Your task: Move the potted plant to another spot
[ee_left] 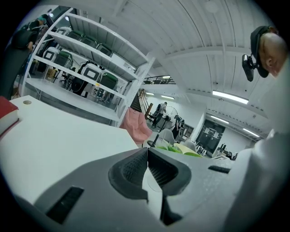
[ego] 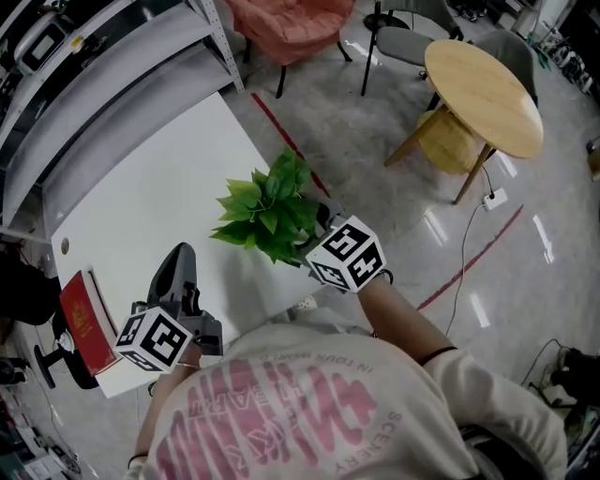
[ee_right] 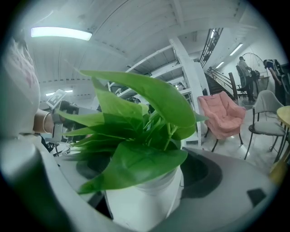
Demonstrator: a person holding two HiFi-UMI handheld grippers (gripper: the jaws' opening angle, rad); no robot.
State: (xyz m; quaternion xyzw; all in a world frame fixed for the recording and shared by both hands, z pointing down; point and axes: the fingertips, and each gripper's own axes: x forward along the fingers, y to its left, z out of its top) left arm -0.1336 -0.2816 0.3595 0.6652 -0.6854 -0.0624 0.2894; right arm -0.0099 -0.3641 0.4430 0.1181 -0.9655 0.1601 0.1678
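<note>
White matte tabletop (ego: 141, 187) is seen filling the left half of the head view, with glossy grey floor (ego: 375, 141) all around. Right gripper (ee_right: 142, 199) is clamped on the potted plant with broad shiny green leaves and a smooth round white pot (ee_right: 136, 165). Its grey jaws are pressed against the pot's two sides, and the leaves spill over them. Plant is found at roughly 3 o'clock on the tabletop, right by the edge; whether the pot touches the surface can't be told. Left gripper (ee_left: 147, 168) is shut tight on nothing, ribbed dark pads (ee_left: 133, 170) met flat, and is held at about 8 o'clock from the plant. Red hardcover book (ego: 82, 323) is laid at the tabletop's 8 o'clock corner. Round light-wood table (ego: 483, 94) and pink padded chair (ego: 286, 23) are parked off at 1 o'clock, well apart.
</note>
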